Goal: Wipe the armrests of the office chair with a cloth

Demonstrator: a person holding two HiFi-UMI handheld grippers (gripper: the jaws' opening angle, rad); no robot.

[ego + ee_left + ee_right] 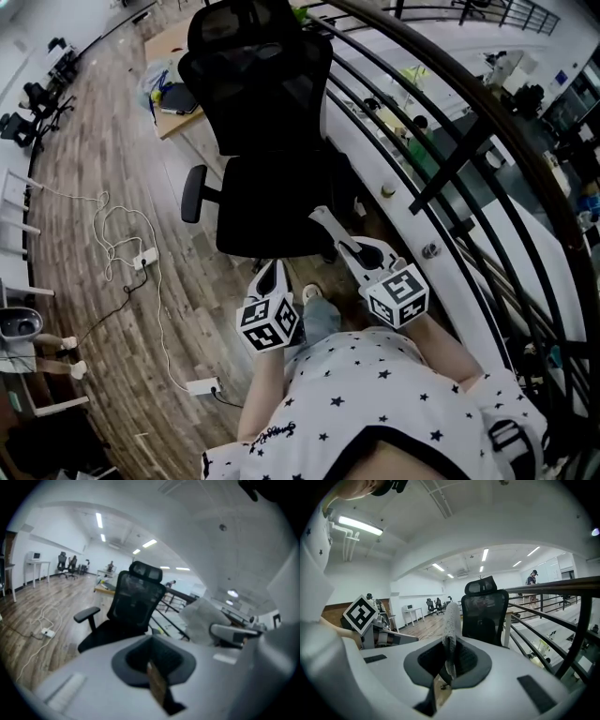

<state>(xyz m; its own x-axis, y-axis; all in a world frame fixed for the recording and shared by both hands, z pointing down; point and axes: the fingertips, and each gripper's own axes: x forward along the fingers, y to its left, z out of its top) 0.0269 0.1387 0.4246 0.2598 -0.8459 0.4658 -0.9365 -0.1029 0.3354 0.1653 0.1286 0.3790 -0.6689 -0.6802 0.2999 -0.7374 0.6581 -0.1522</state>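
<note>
A black mesh office chair (267,141) stands in front of me, its seat turned toward me. Its left armrest (193,193) sticks out to the side; the right armrest is hidden against the railing. My right gripper (352,251) hovers at the seat's front right corner, shut on a pale grey cloth (325,223) that stands up between its jaws (451,620). My left gripper (272,270) hangs just before the seat's front edge, jaws together and holding nothing. In the left gripper view the chair (136,606), its armrest (87,615) and the cloth (201,618) all show.
A curved black railing (450,141) runs close along the chair's right side. A wooden desk (173,56) with small items stands behind the chair. White cables and a power strip (145,258) lie on the wooden floor to the left. My shoe (311,292) is under the grippers.
</note>
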